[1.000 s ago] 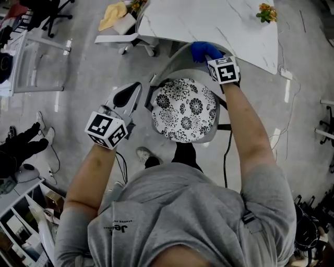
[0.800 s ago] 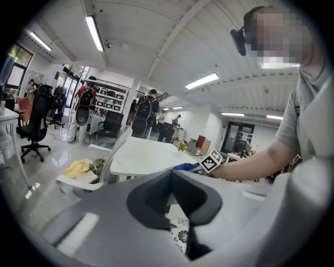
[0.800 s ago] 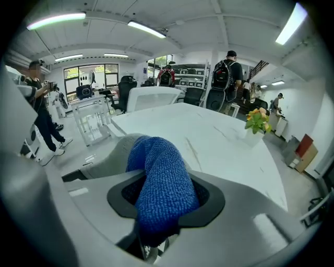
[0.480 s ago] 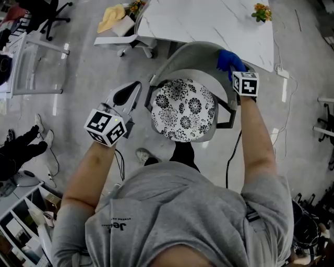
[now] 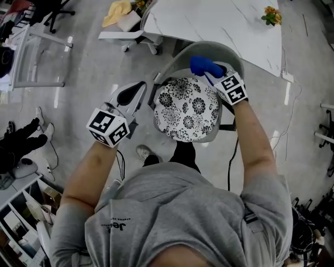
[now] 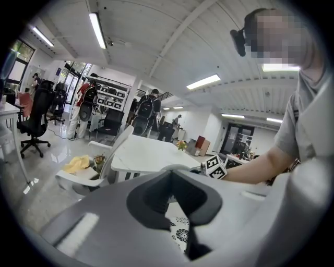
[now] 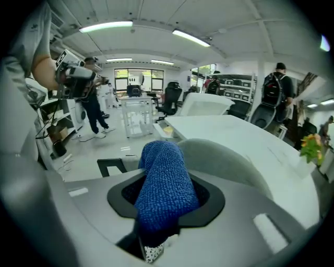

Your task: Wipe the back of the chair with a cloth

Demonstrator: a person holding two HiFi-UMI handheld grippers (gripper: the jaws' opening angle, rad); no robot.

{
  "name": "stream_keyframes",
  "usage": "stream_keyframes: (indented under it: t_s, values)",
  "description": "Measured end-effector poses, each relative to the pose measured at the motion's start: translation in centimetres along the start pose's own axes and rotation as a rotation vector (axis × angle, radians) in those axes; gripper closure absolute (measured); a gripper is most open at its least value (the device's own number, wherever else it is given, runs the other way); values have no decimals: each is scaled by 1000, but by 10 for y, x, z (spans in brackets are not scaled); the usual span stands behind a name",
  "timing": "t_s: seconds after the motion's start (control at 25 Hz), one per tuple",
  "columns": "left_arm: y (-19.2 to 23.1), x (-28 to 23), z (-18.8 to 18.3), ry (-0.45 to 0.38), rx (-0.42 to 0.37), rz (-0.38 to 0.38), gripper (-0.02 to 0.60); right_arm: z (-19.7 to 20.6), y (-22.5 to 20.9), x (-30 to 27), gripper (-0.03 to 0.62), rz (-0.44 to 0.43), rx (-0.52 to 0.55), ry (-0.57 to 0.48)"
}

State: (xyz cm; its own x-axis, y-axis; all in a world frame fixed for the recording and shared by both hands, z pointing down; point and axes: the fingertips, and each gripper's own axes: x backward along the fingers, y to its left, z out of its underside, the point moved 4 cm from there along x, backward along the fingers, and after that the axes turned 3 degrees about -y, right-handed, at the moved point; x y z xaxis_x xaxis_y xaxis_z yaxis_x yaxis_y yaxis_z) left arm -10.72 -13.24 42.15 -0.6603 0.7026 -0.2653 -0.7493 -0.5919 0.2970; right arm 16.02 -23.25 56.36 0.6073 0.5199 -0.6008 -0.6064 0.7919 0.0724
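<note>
The chair has a floral seat cushion and a curved grey backrest. A blue cloth lies against the inner side of the backrest near its top right. My right gripper is shut on it, and its marker cube sits just behind. In the right gripper view the cloth bulges out between the jaws of the right gripper, with the backrest behind. My left gripper hovers left of the chair, shut and holding nothing. In its own view the left gripper points over the cushion.
A white marble table stands just behind the chair, with flowers at its far corner. A white chair holding a yellow cloth is at the back left. Someone's dark shoes and cables lie on the floor at the left.
The right gripper swept the blue cloth rightward along the top of the backrest, then back left and inward. The left gripper stayed almost still.
</note>
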Motion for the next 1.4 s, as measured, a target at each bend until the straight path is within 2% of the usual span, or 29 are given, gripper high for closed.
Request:
stream_keyframes:
  t_s: [0.08, 0.16, 0.24, 0.4, 0.6, 0.8, 1.0, 1.16, 1.4]
  values:
    - [3, 1, 3, 5, -1, -7, 523, -9, 13, -29, 456, -51, 17, -8]
    - [7, 2, 7, 8, -5, -20, 523, -13, 14, -53, 455, -45, -11, 10]
    - [14, 2, 10, 14, -8, -33, 523, -15, 6, -70, 454, 0, -83, 16]
    - [26, 1, 15, 12, 0, -57, 523, -13, -14, -85, 455, 99, -295, 17]
    - [27, -8, 17, 7, 11, -45, 523, -6, -24, -83, 454, 161, -406, 17]
    - [27, -14, 12, 12, 6, -15, 523, 15, -45, -59, 454, 287, -573, 6]
    - [23, -24, 10, 23, -15, 25, 523, 55, -73, -8, 454, 441, -687, 3]
    - [12, -33, 10, 36, -28, 71, 523, 81, -82, 37, 457, 538, -746, -6]
    - [-4, -42, 4, 32, -55, 129, 523, 108, -83, 85, 459, 637, -788, -10]
